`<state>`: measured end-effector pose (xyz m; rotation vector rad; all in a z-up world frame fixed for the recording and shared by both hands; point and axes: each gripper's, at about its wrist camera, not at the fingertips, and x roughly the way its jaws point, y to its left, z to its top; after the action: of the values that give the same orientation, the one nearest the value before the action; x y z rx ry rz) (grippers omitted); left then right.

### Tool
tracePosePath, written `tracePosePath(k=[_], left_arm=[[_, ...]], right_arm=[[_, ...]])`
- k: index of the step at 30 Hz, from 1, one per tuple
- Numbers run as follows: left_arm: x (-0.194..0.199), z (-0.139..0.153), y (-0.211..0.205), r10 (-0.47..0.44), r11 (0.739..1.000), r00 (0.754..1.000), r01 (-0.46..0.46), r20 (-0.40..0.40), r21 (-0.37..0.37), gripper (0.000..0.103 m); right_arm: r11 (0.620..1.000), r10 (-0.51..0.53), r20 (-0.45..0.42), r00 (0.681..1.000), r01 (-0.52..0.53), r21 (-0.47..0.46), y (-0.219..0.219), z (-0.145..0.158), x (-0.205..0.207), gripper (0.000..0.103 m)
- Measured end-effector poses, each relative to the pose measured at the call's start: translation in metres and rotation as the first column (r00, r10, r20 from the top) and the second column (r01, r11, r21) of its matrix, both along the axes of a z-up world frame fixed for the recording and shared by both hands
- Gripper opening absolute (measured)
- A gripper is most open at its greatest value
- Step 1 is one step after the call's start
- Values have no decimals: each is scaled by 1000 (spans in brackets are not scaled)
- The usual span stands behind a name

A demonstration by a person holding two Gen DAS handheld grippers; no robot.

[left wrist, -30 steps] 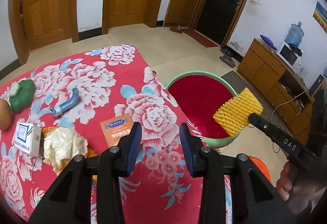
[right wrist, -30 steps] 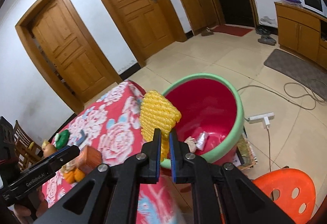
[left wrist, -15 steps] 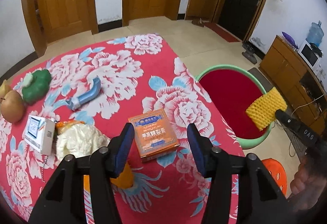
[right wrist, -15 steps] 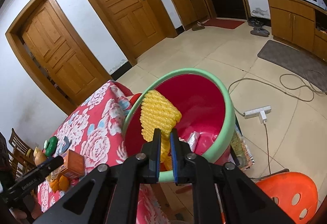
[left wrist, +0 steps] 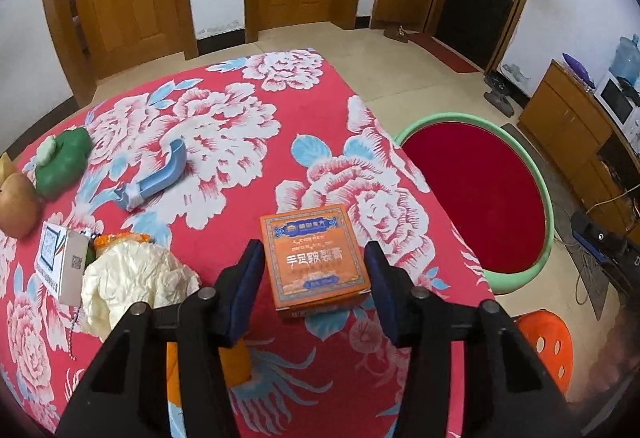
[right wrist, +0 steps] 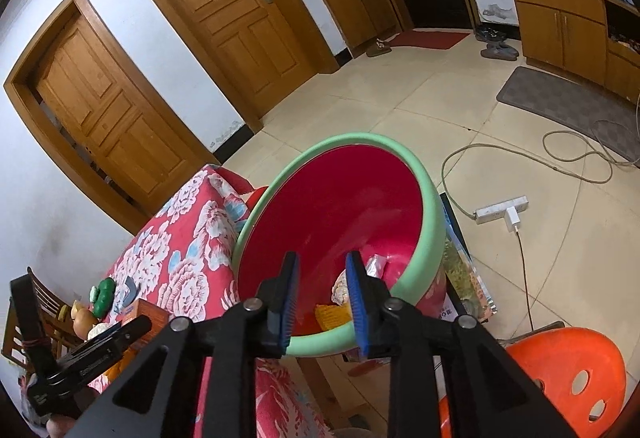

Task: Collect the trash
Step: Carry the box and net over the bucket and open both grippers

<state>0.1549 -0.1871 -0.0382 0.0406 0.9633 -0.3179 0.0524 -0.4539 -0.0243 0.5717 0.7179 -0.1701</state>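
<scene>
An orange box [left wrist: 316, 262] lies flat on the red flowered tablecloth [left wrist: 224, 110]. My left gripper [left wrist: 312, 248] hovers over it with one finger on each side; the jaws are closing, and a gap still shows between pads and box. My right gripper [right wrist: 322, 258] points into the red basin with the green rim [right wrist: 432, 222], jaws opening with nothing between them. The yellow foam net [right wrist: 332, 314] lies at the basin's bottom beside a silver wrapper [right wrist: 376, 264]. The basin [left wrist: 548, 198] stands off the table's right edge.
On the table's left lie crumpled cream paper [left wrist: 132, 278], a small white box [left wrist: 60, 258], a blue plastic piece [left wrist: 156, 178], a green object [left wrist: 60, 158] and a brown fruit [left wrist: 16, 202]. An orange stool [right wrist: 568, 370] and a power strip [right wrist: 500, 210] are on the floor.
The right gripper opened and the yellow foam net dropped from it into the basin. The left gripper sank towards the orange box and now straddles it with wider jaws.
</scene>
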Motion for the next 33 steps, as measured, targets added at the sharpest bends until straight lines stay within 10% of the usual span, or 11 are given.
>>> tracePosePath(k=[19, 33], left_arm=[[15, 12, -110, -244, 966, 969, 246, 27, -75, 52], [1, 17, -113, -242, 968, 970, 243, 33, -67, 64]], right_arm=[[995, -31, -19, 999, 33, 98, -17, -11, -18, 37], [993, -65, -18, 998, 67, 98, -20, -12, -28, 43]])
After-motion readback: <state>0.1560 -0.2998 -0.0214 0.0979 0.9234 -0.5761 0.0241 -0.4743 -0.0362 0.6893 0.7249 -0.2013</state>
